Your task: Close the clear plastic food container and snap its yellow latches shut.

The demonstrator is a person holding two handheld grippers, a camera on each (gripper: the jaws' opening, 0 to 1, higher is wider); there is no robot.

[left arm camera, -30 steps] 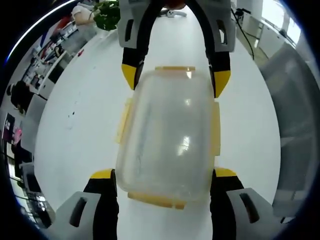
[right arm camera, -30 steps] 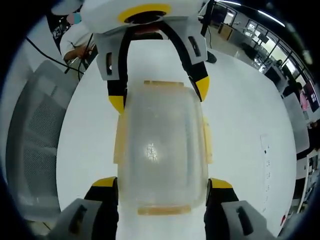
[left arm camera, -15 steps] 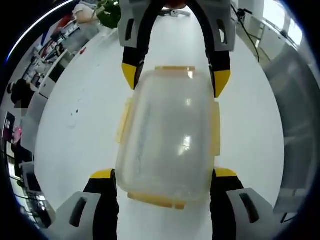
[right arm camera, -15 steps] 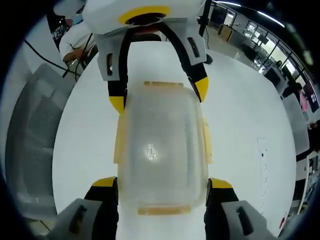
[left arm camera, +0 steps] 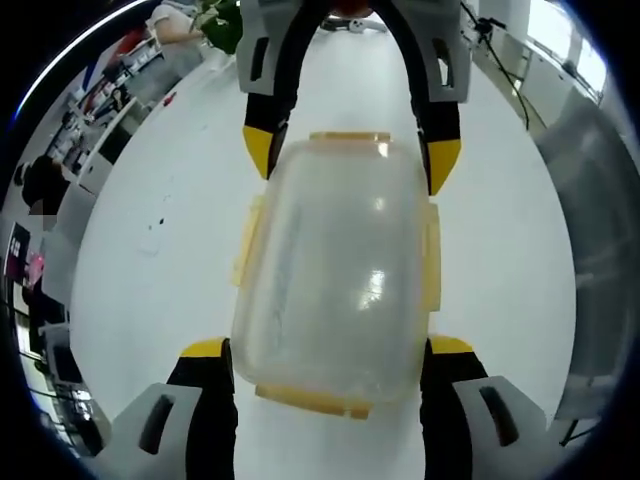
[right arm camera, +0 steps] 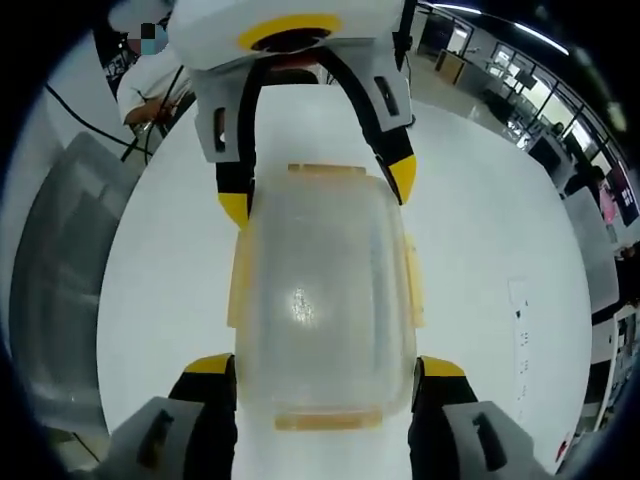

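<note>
The clear plastic container sits between the two grippers above a white desk, its lid on and its yellow latches lying along its edges.

In the left gripper view, the left gripper has its yellow-tipped fingers pressed against both long sides of the near end, gripping the container. The right gripper comes in from the top and clamps the far end in the same way.

In the right gripper view the same holds from the other side: the right gripper holds the near end of the container, and the left gripper holds the far end.

A latch shows at the far short edge, another along the side. I cannot tell whether the latches are snapped down. A grey chair stands beside the desk.
</note>
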